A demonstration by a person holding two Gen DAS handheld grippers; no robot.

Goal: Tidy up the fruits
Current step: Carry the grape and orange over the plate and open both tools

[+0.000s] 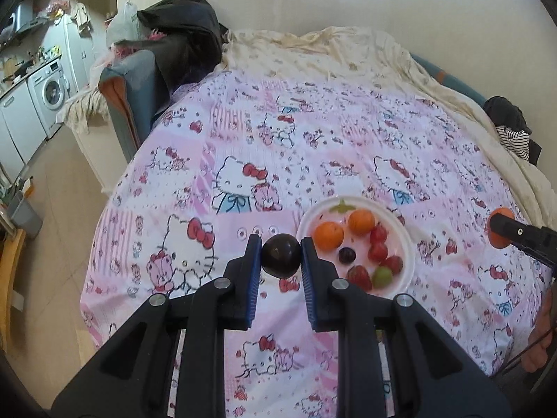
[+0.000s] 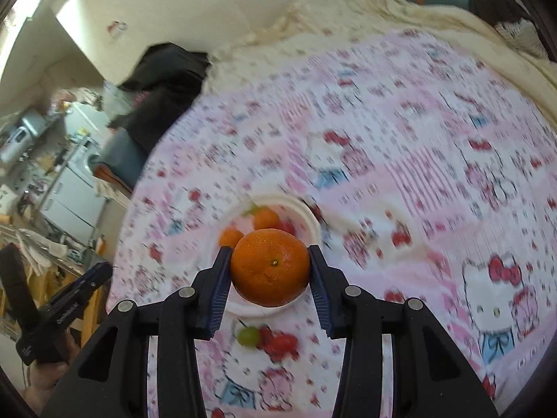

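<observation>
My left gripper is shut on a dark purple round fruit and holds it above the pink cartoon-cat bedcover, just left of a white plate. The plate holds two oranges, several strawberries, a dark grape and a green grape. My right gripper is shut on an orange, held above the same plate. A green grape shows just below the plate's near rim. From the left wrist view the right gripper appears at the far right with its orange.
Dark clothing is piled at the bed's far left corner on a grey cushion. A cream blanket covers the far end, and a striped garment lies at the right. Left of the bed are floor and a washing machine.
</observation>
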